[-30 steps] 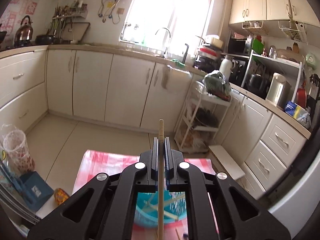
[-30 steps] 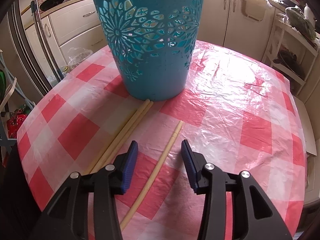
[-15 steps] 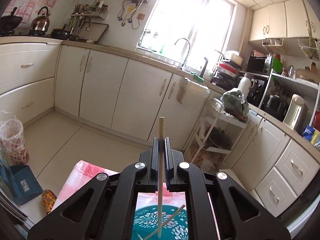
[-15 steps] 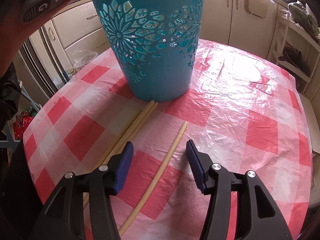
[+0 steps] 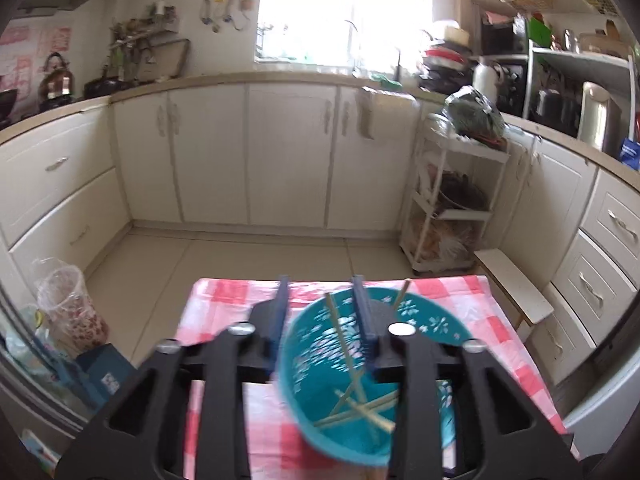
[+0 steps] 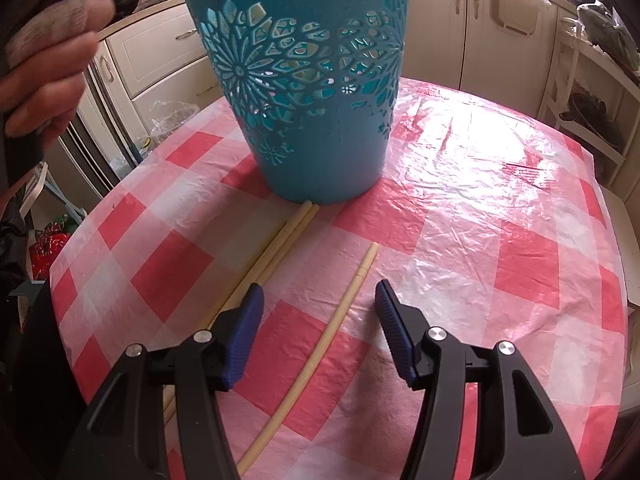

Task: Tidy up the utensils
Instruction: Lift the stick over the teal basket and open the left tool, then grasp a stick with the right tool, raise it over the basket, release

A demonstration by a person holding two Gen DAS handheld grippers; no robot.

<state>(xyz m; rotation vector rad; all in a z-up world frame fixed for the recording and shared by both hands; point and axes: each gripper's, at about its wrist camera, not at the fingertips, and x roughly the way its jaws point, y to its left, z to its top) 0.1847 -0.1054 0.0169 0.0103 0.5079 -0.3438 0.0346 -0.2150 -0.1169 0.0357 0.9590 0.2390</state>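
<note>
My left gripper [image 5: 322,309] hovers over the teal cut-out basket [image 5: 424,322]; its jaws are opening and the pads grip nothing. Several wooden chopsticks [image 5: 360,410] lie crossed in the basket's bottom, and one slanted chopstick [image 5: 339,334] shows in the gap between the jaws, free of the pads. In the right wrist view the basket [image 6: 304,92] stands on the red-checked tablecloth [image 6: 480,200]. My right gripper [image 6: 319,294] is open just above a single chopstick [image 6: 334,326] that lies between its fingers. A pair of chopsticks [image 6: 280,244] lies to its left, tips at the basket's foot.
A person's hand [image 6: 48,60] is at the upper left of the right wrist view. The round table's edge curves near on the left and right. Cabinets [image 5: 288,152], a white rack [image 5: 452,208] and a low stool [image 5: 512,288] stand beyond the table.
The left gripper sank and tipped down over the basket, opened, and let go of the chopstick it held, which now stands in the basket. The right jaws spread a little wider.
</note>
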